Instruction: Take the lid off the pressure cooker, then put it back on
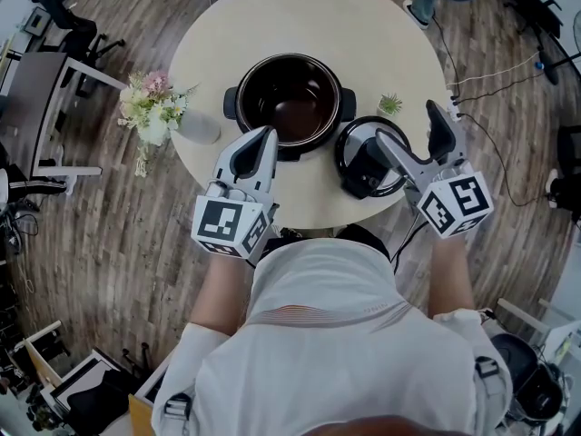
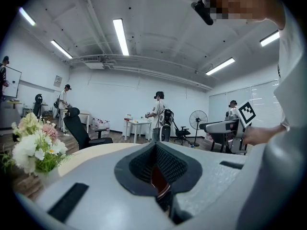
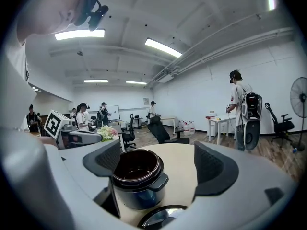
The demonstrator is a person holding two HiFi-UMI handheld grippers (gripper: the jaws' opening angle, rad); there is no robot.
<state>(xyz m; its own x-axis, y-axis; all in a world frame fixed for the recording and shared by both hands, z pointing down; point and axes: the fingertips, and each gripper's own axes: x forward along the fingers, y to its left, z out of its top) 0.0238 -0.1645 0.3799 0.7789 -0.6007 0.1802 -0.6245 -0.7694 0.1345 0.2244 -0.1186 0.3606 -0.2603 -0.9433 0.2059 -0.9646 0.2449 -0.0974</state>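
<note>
The left gripper (image 1: 261, 143) has its jaws together, with the tips at the near rim of the open pressure cooker (image 1: 290, 98). The right gripper (image 1: 410, 125) is right of the cooker, its jaws spread wide above the lid (image 1: 356, 151) and gripping nothing. The lid lies on the table (image 1: 309, 16) just beside the cooker. Flowers (image 1: 150, 105) stand to the cooker's left.

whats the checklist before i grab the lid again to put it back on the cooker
1. Right gripper open, nothing held: ok.
2. Lid lying on the table beside the pressure cooker: ok.
3. Cooker mouth uncovered, facing up: ok.
4. Right jaws set around the lid's handle: not ok, the lid sits below them.
5. Left gripper, jaws together at the cooker's near rim, steadying it: cannot tell.
</note>
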